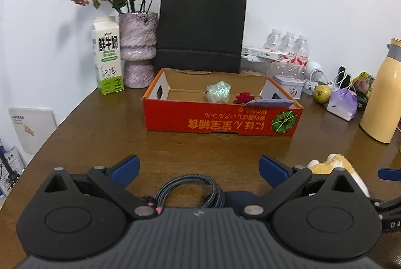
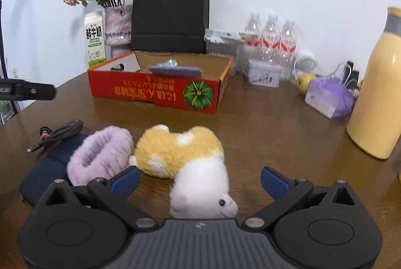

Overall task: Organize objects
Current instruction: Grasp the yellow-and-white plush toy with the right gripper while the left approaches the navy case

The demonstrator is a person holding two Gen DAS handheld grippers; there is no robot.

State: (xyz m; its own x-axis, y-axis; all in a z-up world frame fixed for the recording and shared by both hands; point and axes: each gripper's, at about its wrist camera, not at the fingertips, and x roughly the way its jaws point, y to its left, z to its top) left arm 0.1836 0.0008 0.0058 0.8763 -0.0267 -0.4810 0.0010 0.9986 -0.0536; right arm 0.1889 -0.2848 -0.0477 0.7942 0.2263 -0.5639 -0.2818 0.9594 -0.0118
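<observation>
On the brown wooden table [image 2: 263, 118], the right gripper [image 2: 199, 181], jaws apart and empty, straddled the yellow-and-white plush toy [image 2: 185, 156] lying before the red cardboard tray [image 2: 155, 90]; closing squarely on its soft middle would likely hold best, while the left gripper [image 1: 199, 170] hovered open.

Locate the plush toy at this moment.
In the right wrist view the plush toy lies on the table between the open right claw's fingers, a purple headband beside it on the left, the red box beyond it.
</observation>
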